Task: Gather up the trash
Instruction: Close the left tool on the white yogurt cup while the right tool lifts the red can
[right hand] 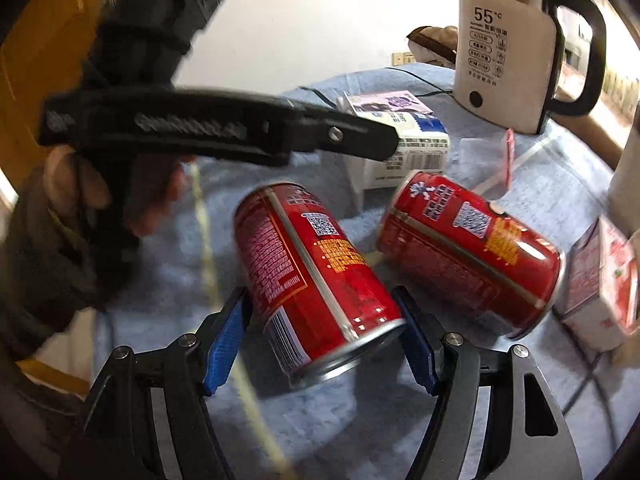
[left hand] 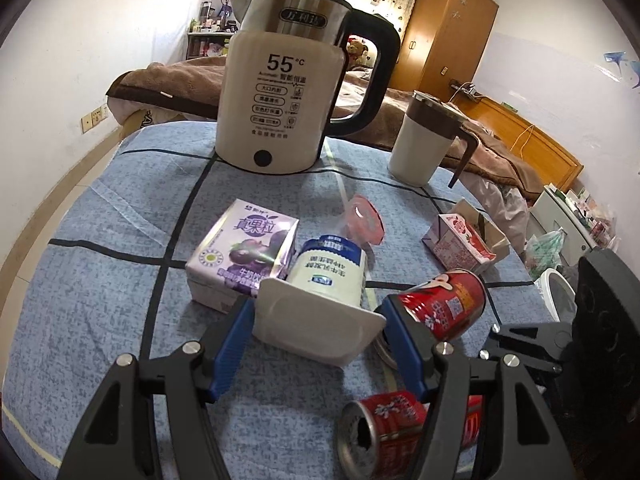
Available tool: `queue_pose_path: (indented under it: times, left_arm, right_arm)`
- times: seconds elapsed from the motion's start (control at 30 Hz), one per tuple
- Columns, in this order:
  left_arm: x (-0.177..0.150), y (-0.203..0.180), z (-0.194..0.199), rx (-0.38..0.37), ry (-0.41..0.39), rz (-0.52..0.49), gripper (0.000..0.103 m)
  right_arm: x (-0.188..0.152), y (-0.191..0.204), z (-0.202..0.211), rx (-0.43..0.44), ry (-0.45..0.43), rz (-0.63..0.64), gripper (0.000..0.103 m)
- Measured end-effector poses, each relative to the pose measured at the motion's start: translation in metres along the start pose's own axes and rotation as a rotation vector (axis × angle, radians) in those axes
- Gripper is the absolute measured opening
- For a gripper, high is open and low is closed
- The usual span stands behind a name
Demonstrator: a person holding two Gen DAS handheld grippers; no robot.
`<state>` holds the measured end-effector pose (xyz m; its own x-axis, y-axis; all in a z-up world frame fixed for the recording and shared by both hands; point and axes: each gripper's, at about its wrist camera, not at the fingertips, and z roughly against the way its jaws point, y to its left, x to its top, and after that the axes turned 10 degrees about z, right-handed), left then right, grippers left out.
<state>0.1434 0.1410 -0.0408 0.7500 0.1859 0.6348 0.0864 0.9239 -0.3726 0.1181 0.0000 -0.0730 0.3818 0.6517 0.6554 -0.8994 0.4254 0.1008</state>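
1. Left gripper [left hand: 316, 334], angled downward, clamps the white yogurt cup [left hand: 320, 300] on the blue tablecloth [left hand: 100, 280];
2. Right gripper [right hand: 324, 344] stands apart around a lying red can [right hand: 312, 280]; only its view shows the gripping hand [right hand: 108, 192].

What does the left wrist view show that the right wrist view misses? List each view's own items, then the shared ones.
Left wrist only: the mug, the bed, the wardrobe, and the left hand-held gripper around the yogurt cup.
Right wrist only: the person's hand, and the right hand-held gripper open around a red can.
Both: the kettle, purple carton, pink carton and two red cans.
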Motion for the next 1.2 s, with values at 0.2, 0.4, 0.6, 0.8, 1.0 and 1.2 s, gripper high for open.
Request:
queue_pose_path:
  times: [0.2, 0.4, 0.6, 0.8, 1.0, 1.2]
  left_arm:
    - [0.003, -0.002, -0.006, 0.012, 0.0, -0.024, 0.068]
    - [0.004, 0.0, -0.011, -0.006, 0.018, -0.005, 0.07]
    - [0.002, -0.003, -0.011, -0.011, 0.019, -0.021, 0.07]
    - [-0.005, -0.012, -0.008, -0.011, 0.023, -0.053, 0.07]
    - [-0.011, -0.013, -0.002, -0.006, 0.015, -0.04, 0.07]
    - [-0.017, -0.02, 0.0, -0.004, 0.021, -0.088, 0.07]
  right_arm:
    - [-0.006, -0.001, 0.005, 0.003, -0.03, -0.063, 0.062]
    - [-0.014, -0.001, 0.015, -0.004, -0.053, -0.105, 0.06]
    - [-0.032, -0.007, 0.04, -0.018, -0.087, -0.18, 0.059]
    - [-0.058, -0.013, 0.061, -0.061, -0.089, -0.242, 0.059]
    - [-0.073, -0.018, 0.084, -0.102, -0.145, -0.318, 0.058]
    - [-0.081, -0.02, 0.087, -0.113, -0.124, -0.331, 0.058]
